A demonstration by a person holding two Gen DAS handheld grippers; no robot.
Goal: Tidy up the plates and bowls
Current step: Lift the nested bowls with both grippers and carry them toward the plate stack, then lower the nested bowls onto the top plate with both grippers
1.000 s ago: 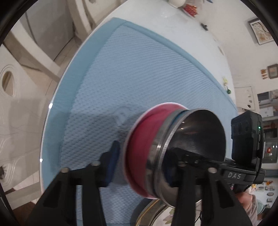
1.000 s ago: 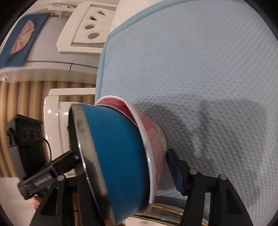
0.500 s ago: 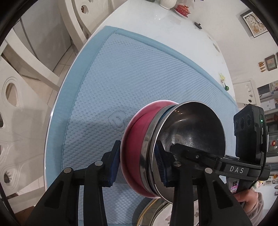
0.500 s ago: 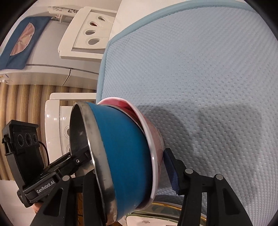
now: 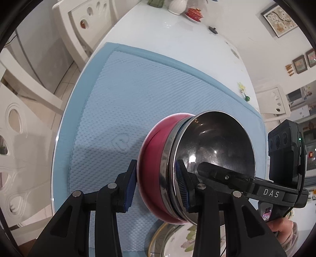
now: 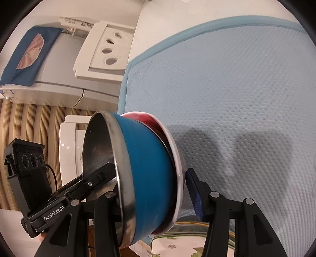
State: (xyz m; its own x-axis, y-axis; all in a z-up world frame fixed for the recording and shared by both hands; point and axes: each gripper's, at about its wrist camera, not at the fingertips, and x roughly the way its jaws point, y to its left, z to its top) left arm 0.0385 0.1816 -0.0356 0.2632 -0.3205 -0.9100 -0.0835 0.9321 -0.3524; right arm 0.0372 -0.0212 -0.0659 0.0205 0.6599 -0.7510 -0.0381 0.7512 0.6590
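Observation:
A blue bowl with a steel lining point(image 6: 146, 174) sits nested inside a red bowl point(image 5: 152, 174); its shiny inside shows in the left wrist view point(image 5: 213, 146). Both grippers hold this tilted stack above the blue mat point(image 5: 138, 98), from opposite sides. My left gripper point(image 5: 156, 189) is shut across both rims, one pad outside the red bowl, one inside the steel. My right gripper point(image 6: 152, 195) grips the same way; the red bowl's rim point(image 6: 177, 168) lies against its right pad. A floral plate with a gold rim point(image 5: 173, 241) lies below the stack, also in the right wrist view point(image 6: 177, 245).
The mat point(image 6: 237, 98) covers the near part of a white round table point(image 5: 177, 35). A white vase point(image 5: 176, 6) and a red item point(image 5: 194, 13) stand at the far edge. White chairs point(image 5: 79, 33) stand left of the table.
Both grippers have lifted the nested bowls together and tilted the view upward, so more of the table's far side shows. The grips have not changed.

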